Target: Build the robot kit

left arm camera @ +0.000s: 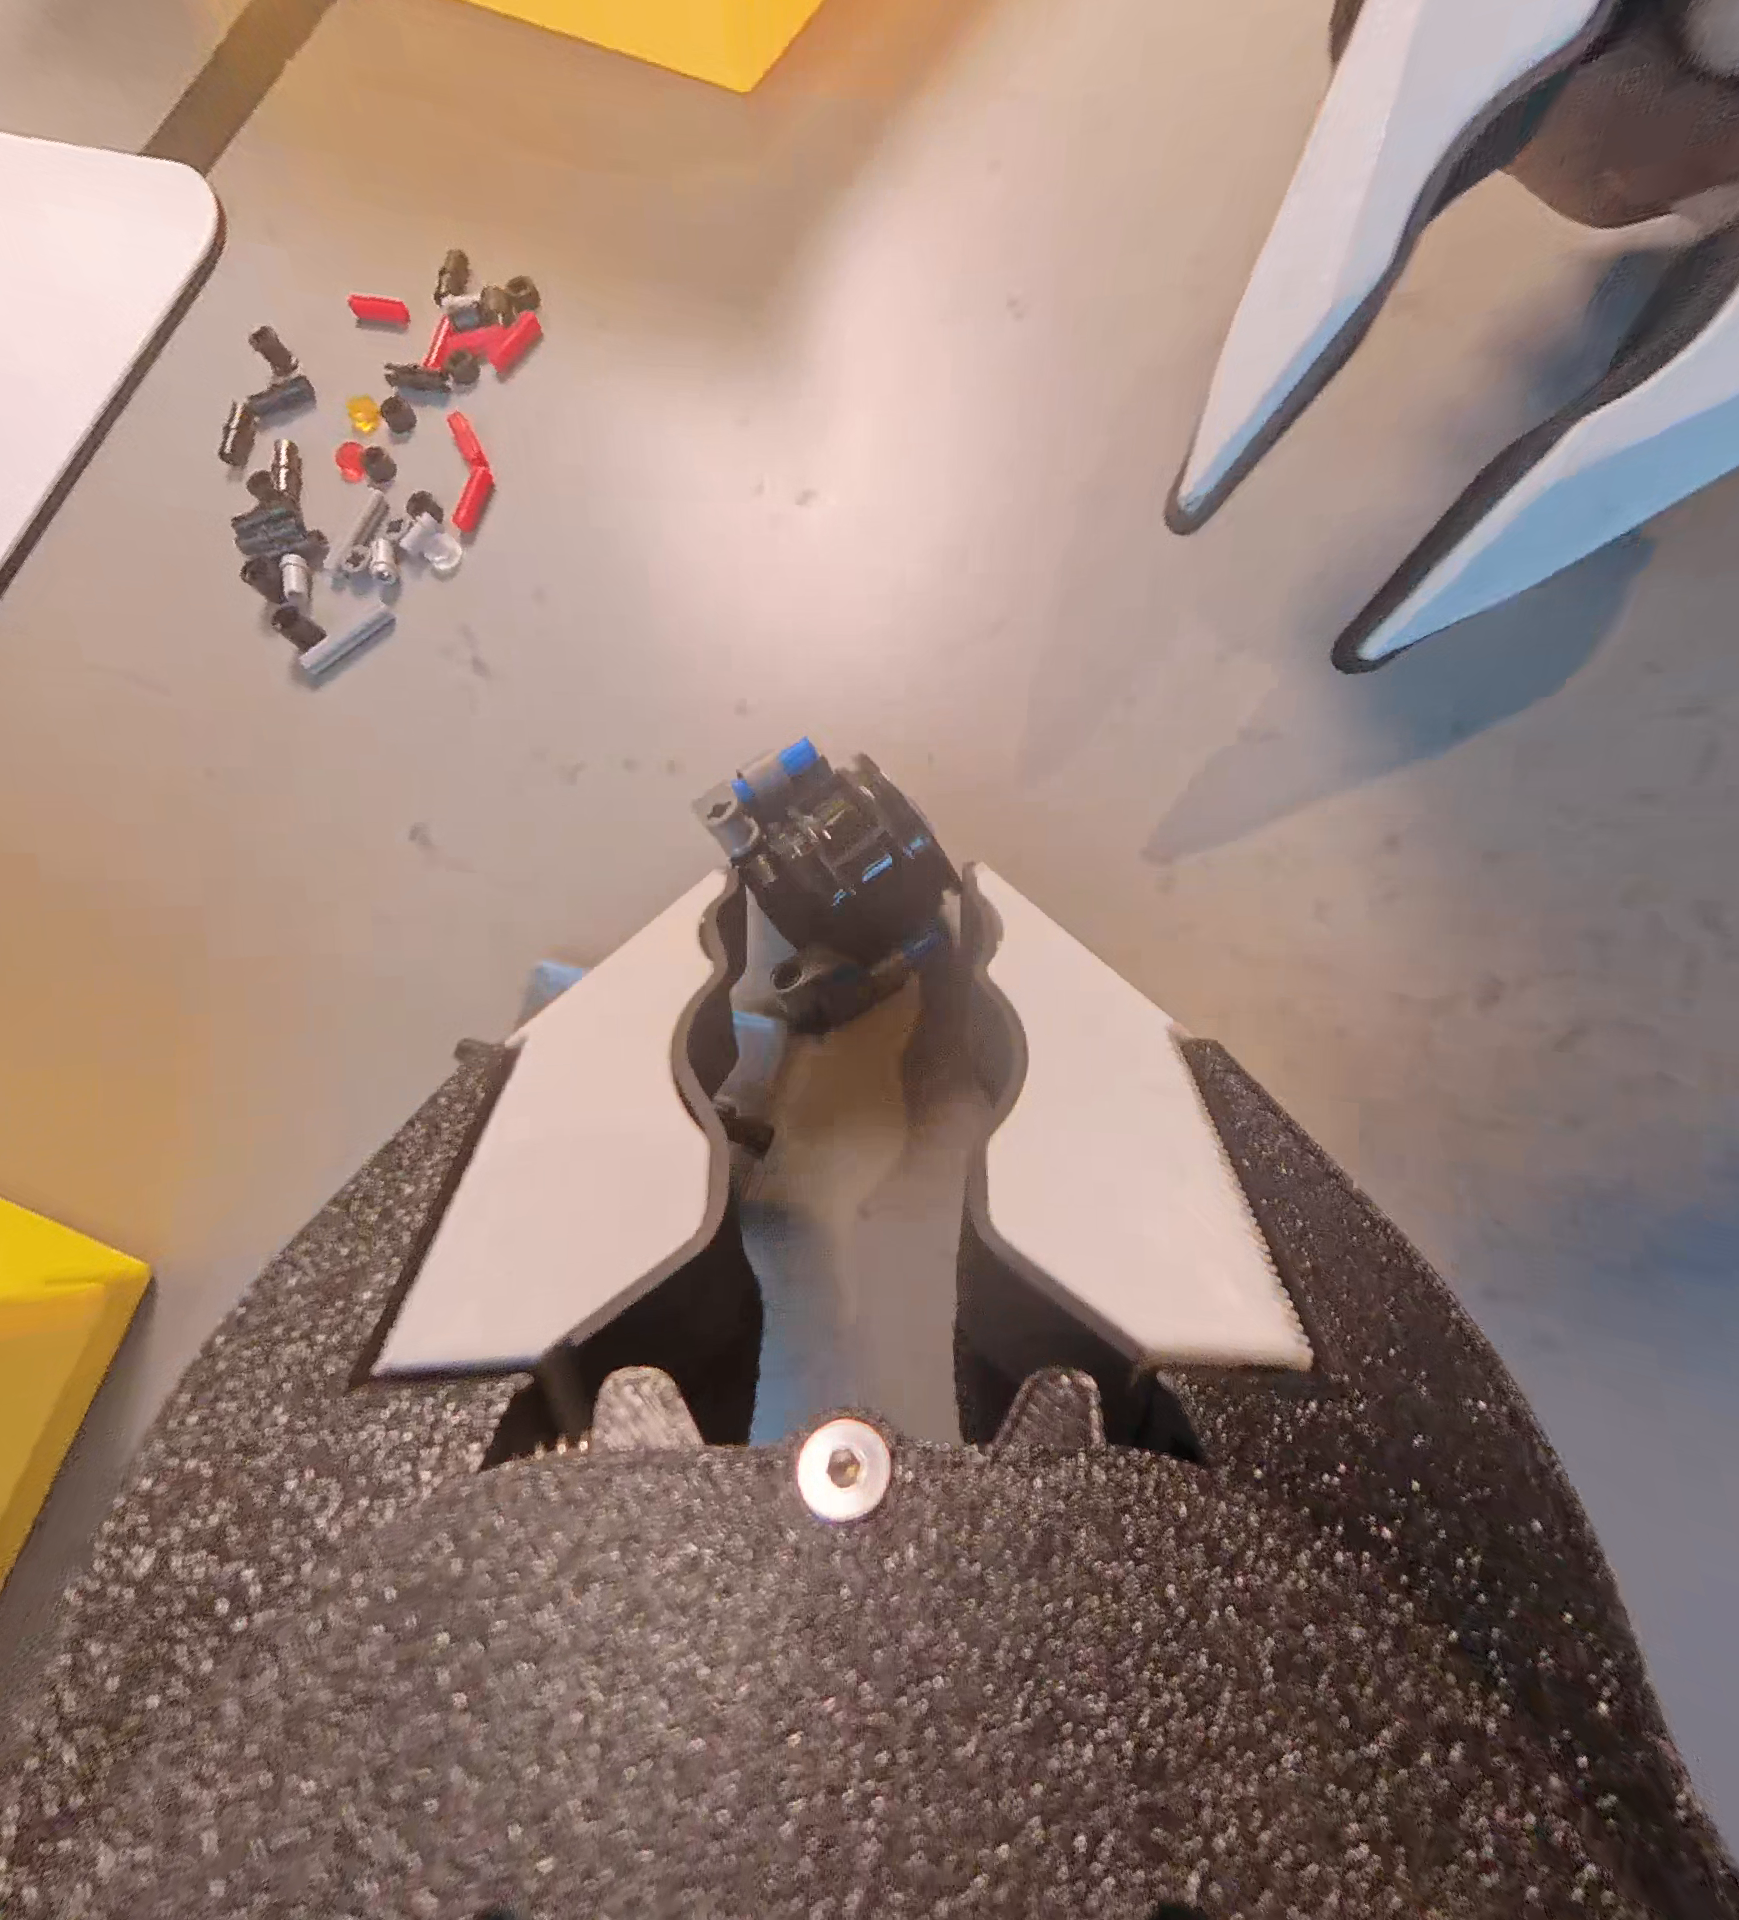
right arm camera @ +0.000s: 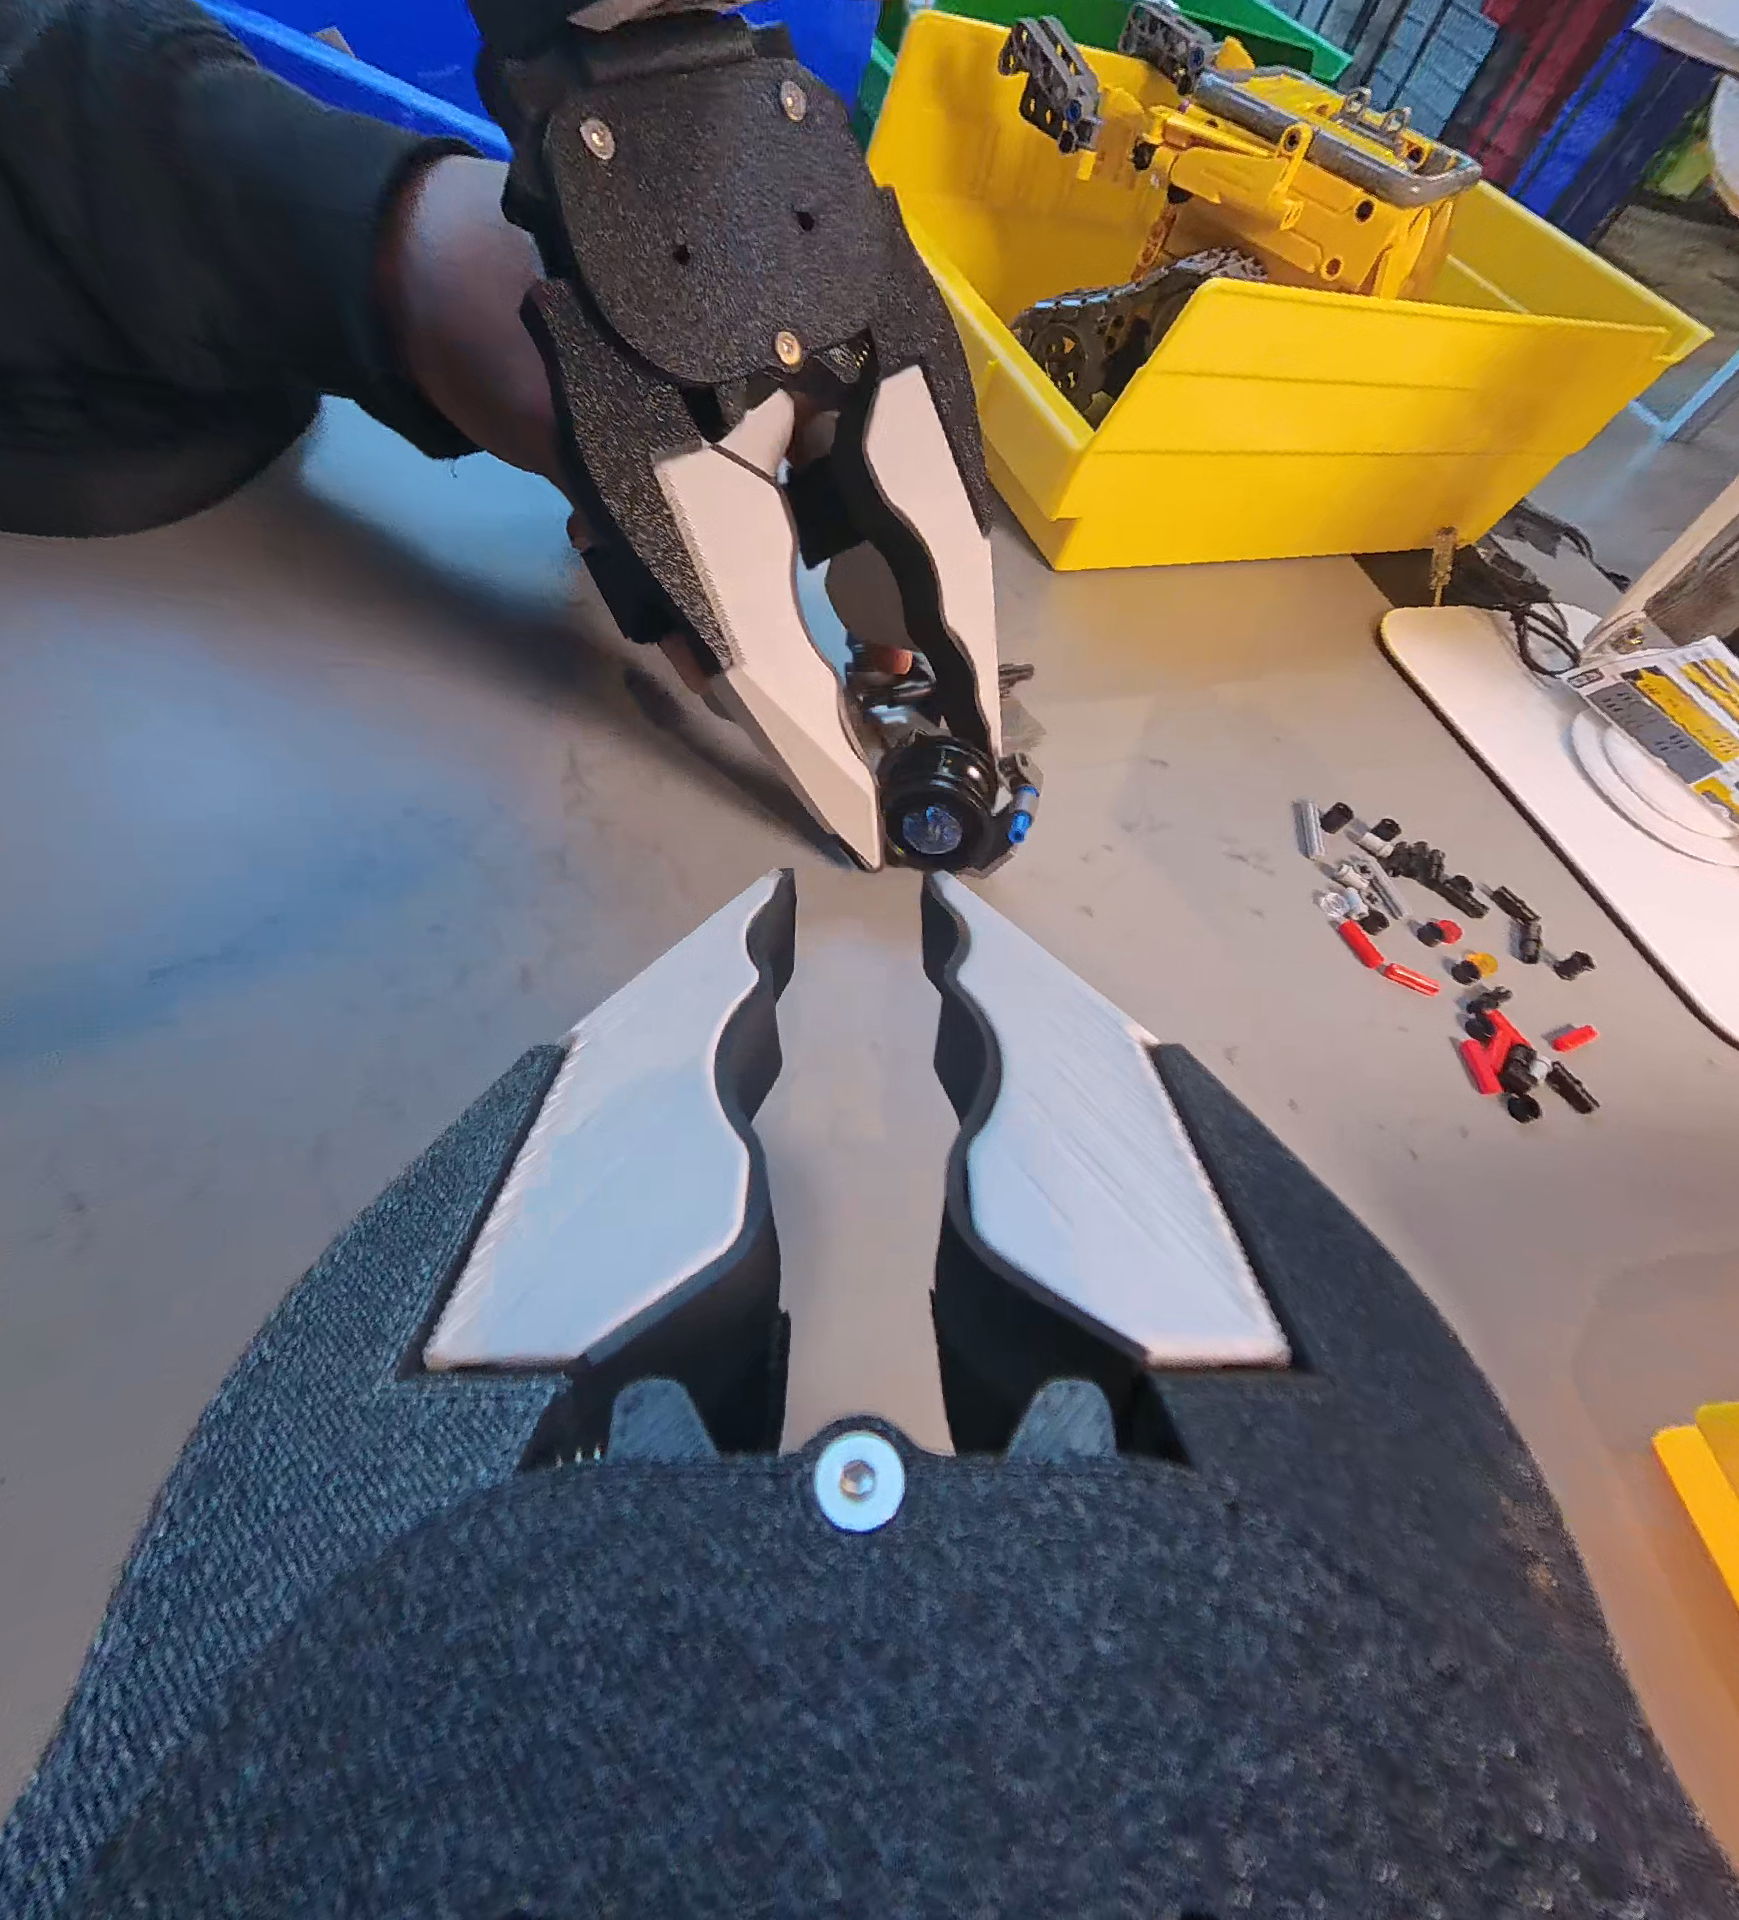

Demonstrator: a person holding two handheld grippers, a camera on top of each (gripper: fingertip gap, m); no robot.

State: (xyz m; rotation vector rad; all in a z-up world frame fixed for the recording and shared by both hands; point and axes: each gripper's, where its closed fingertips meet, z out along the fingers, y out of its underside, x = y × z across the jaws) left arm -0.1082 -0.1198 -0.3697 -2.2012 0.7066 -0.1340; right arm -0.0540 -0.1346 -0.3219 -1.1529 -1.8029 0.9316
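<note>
Left gripper (left arm camera: 849, 914) pinching a small black-and-blue toy wheel assembly (left arm camera: 829, 862) at the very fingertips, low over the grey table (left arm camera: 948, 468). Right gripper (right arm camera: 857, 883) spread and empty, tips just beside the wheel at 6 o'clock in the right wrist view. Risky: shallow, off-centre hold, so a nudge could twist it loose. Loose pile of small parts (right arm camera: 1447, 935) at 3 o'clock, easily scattered. Yellow bin (right arm camera: 1260, 416) at 1 o'clock.

Bright overhead light is glaring off the table (left arm camera: 844, 436) ahead of the left gripper (left arm camera: 849, 904), throwing soft shadows. Wide-angle distortion is bending both views' edges, and the right gripper (left arm camera: 1270, 582) is blurring
</note>
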